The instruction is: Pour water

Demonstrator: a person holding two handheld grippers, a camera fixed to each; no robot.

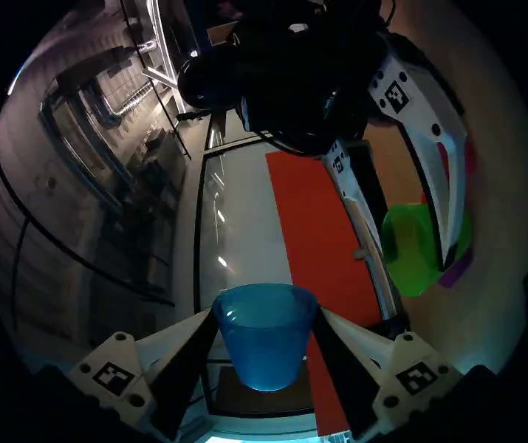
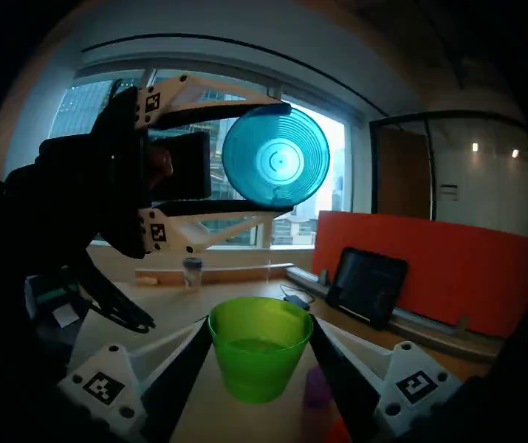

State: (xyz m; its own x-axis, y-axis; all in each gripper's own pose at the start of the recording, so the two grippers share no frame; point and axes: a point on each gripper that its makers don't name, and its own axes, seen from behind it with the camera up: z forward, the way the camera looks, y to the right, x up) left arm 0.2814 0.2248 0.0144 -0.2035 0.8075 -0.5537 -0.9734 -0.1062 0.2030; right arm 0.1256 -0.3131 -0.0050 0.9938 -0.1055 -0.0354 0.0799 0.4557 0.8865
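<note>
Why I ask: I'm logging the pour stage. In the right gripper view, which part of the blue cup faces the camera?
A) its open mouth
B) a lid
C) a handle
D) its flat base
D: the blue cup, gripped by the left claw, shows the concentric rings of its base, while the right claw holds the green cup upright.

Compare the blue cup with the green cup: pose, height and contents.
Pose: the blue cup lies tipped sideways, base facing the right gripper view; the green cup stands upright. Height: the blue cup is held above the green cup. Contents: the green cup holds a little liquid; the blue cup's inside I cannot tell. Shared: both are translucent tapered cups, one clamped in the left gripper, one in the right gripper.
</note>
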